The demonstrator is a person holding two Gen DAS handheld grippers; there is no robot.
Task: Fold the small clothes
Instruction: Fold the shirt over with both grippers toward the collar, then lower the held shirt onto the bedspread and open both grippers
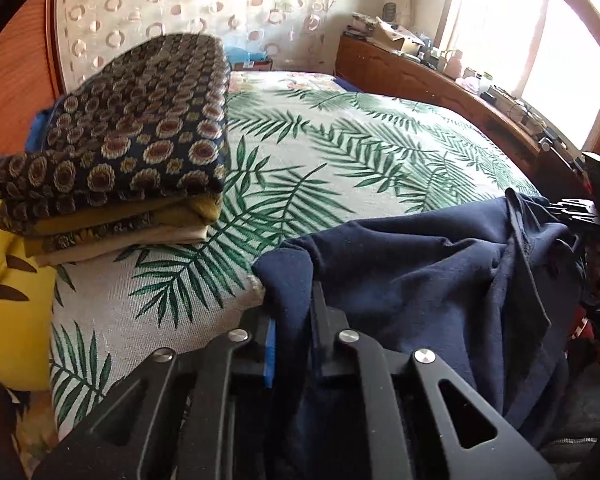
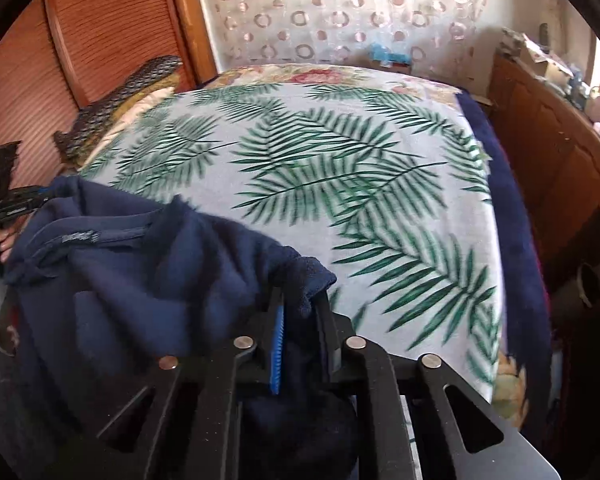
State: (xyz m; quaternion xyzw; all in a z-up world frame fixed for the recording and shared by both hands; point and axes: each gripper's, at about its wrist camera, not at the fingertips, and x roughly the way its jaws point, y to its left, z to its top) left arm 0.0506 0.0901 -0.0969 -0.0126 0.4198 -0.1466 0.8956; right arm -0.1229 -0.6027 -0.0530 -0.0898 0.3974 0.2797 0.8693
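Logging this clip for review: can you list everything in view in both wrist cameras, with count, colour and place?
Garment: one, navy blue, bunched at the near edge of the bed, held between both grippers.
Bedspread: one, pale with green palm leaves, covering the bed.
Folded stack: one pile, dark floral fabric on top, mustard and cream layers below, at the bed's left side.
Yellow cushion: one, yellow with brown marks, left of the bed.
Sideboard: one, brown wood, cluttered top, right of the bed under the window.
Curtain: one, pale with ring pattern, behind the bed.
Left gripper: black, shut on the garment.
Right gripper: black, shut on the garment.
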